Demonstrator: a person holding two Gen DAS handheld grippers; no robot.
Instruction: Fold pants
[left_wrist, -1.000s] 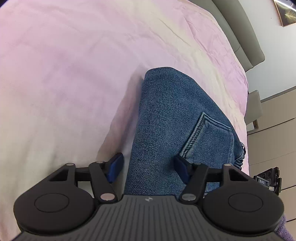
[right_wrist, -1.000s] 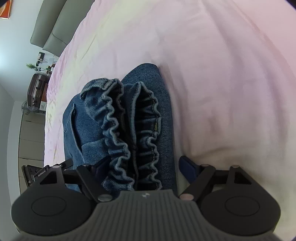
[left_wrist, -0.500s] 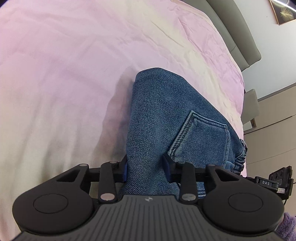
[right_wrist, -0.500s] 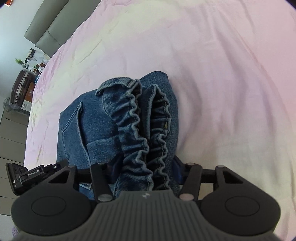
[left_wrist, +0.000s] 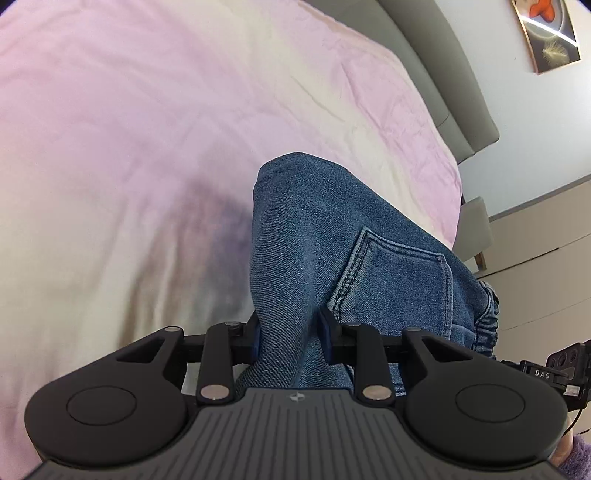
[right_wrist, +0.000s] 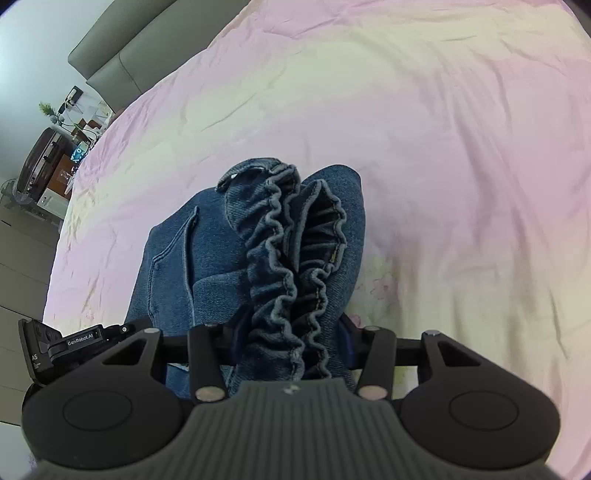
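With both tongs just closed, the pants (left_wrist: 314, 236) are pinched near the pocket by the left tongs (left_wrist: 290, 338) and at the waistband by the right tongs (right_wrist: 291, 341), raised off the bed (right_wrist: 461, 147) for folding.

Showing on the left gripper (left_wrist: 290, 338) a matte black ribbed body, two round discs, silver pivot screws and blue finger pads (left_wrist: 325, 334). Repeating that build on the right gripper (right_wrist: 291, 341), with white "GenRobot.AI" lettering beside it. Peeking in at the corner, a fuzzy lilac sleeve (left_wrist: 578, 463).
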